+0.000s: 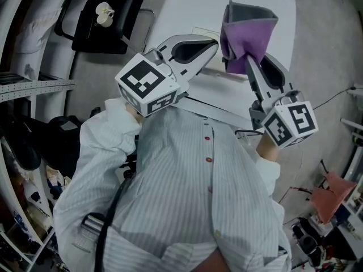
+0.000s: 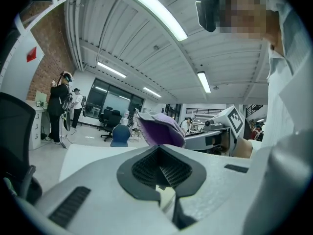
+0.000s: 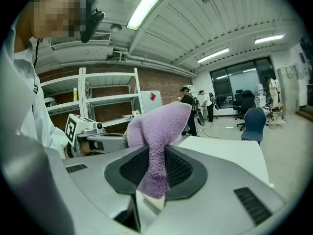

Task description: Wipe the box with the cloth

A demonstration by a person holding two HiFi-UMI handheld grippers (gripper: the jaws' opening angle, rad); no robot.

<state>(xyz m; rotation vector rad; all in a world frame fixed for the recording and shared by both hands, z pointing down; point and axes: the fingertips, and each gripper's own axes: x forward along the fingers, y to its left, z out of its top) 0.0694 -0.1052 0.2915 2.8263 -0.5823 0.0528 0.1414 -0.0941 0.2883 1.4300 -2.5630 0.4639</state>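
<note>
Here the right gripper pinches a fuzzy purple cloth between its jaws, raised above the white table. Just beside the cloth, the left gripper is closed on nothing.

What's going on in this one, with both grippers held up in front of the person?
A person in a striped white shirt holds two grippers above a white table. The right gripper is clamped on a fuzzy purple cloth, which sticks up bunched from its jaws. The left gripper is shut with nothing in it. The cloth touches nothing else, so no wiping is under way at this moment.
</note>
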